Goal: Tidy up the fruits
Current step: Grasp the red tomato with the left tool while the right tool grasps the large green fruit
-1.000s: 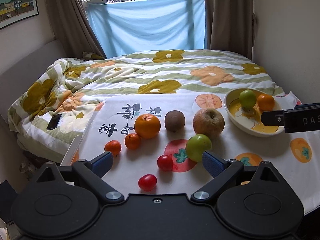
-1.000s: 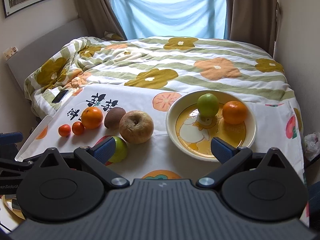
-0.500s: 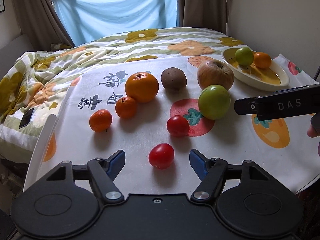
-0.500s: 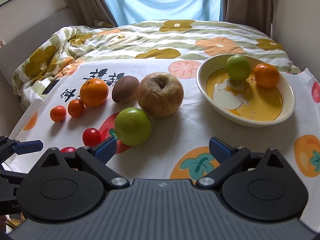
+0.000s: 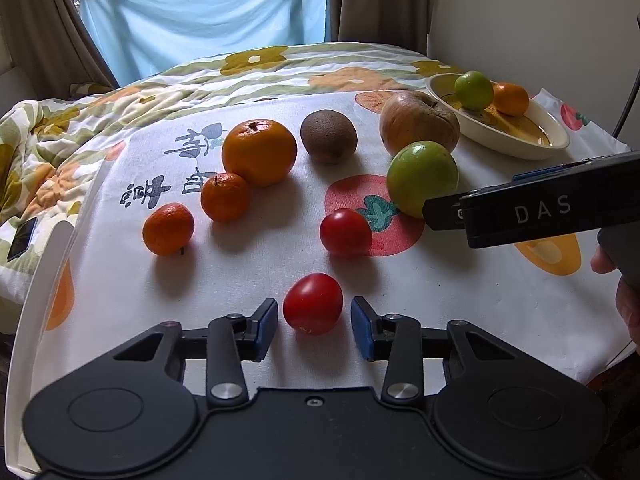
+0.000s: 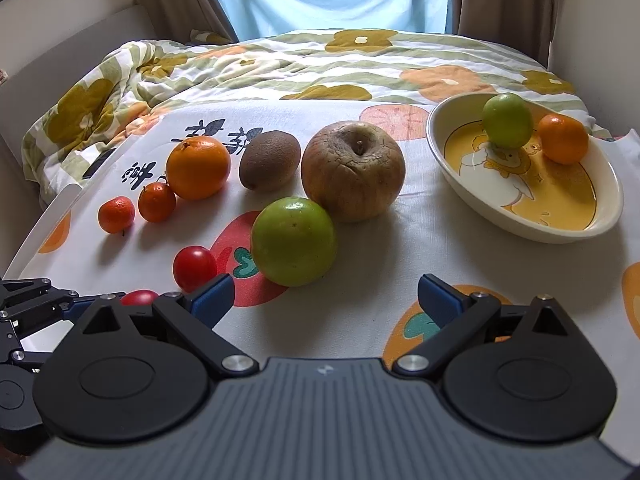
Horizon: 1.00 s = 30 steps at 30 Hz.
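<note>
Tomato (image 5: 313, 303): positioned on the printed cloth (image 5: 240, 288) of the bench, at the near edge, between the jaws of the left gripper (image 5: 314, 328).
Left gripper jaws: closing around the tomato; a narrow strip of cloth is visible on each side between pad and fruit.
Right gripper (image 6: 324, 296) jaws: spread wide, nothing held; the large green fruit (image 6: 293, 241) is located just ahead.
Bowl (image 6: 440, 148): placed at far right; one small green fruit (image 6: 507, 120) and one orange (image 6: 563, 139) are contained.

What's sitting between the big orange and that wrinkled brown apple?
A brown kiwi lies there. The left wrist view shows a gap on each side of it.
</note>
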Each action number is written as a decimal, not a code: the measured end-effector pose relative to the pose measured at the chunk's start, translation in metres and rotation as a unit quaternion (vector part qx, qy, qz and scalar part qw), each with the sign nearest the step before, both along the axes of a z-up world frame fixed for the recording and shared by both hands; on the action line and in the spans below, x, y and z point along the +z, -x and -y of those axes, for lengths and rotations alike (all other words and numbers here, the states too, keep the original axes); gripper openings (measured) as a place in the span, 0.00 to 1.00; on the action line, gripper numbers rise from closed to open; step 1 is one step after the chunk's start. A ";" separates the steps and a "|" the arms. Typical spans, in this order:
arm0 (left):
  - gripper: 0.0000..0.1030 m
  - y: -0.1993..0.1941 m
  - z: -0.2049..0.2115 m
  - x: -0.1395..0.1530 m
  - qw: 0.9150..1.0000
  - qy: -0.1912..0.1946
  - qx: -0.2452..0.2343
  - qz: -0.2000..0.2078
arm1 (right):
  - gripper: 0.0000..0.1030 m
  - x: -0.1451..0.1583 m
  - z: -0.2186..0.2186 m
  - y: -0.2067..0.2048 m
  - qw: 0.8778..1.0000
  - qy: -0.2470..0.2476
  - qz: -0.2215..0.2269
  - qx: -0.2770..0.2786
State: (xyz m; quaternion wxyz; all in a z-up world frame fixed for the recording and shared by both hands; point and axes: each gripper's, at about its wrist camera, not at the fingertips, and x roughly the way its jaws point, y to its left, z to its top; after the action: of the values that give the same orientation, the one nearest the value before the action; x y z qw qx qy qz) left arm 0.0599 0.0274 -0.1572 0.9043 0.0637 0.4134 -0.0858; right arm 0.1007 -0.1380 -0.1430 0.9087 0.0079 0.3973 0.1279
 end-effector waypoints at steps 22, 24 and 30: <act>0.33 0.007 -0.025 0.001 0.999 0.000 0.033 -0.005 | 0.68 -0.006 -0.026 -0.028 1.000 0.003 -0.010 0.010; 0.33 0.009 -0.028 0.003 0.999 0.000 0.042 -0.005 | 0.68 -0.004 -0.026 -0.028 1.000 0.004 -0.011 0.010; 0.33 0.017 -0.035 0.022 0.998 0.006 0.062 0.009 | 0.67 0.007 -0.026 -0.019 1.000 -0.006 -0.008 0.024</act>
State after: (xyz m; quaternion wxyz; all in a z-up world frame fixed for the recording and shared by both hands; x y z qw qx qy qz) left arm 0.0427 0.0620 -0.1347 0.9118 0.0335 0.4080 -0.0316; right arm 0.1195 -0.1123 -0.1357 0.9020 0.0042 0.4039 0.1521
